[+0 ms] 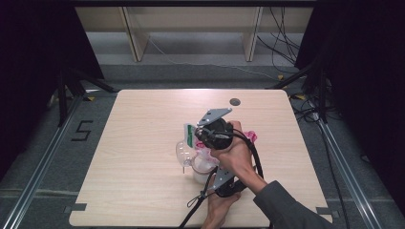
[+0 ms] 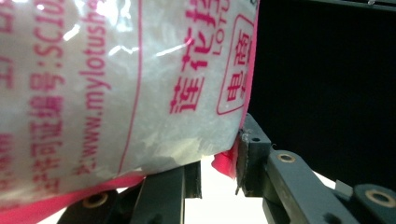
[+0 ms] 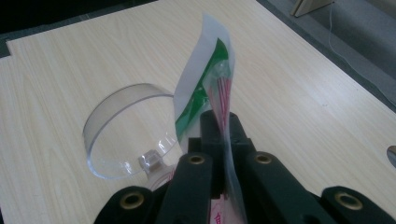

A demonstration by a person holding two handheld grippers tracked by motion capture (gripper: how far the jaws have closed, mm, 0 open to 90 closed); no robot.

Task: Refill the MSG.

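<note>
The plastic bag of white granules [image 2: 116, 88] is soft, limp and slick-filmed; its contents likely shift, so grip the flat film edges, not the bulging body. It is held above the desk [image 1: 143, 191], just beside a clear plastic funnel [image 3: 123, 135]. The right gripper [image 3: 224, 140], jaws pressed together, pinches the bag's top strip. The left gripper [image 2: 219, 172], jaws part closed, pinches the bag's pink lower edge. Both hands sit close together, the right hand [image 1: 236, 155] above the left.
</note>
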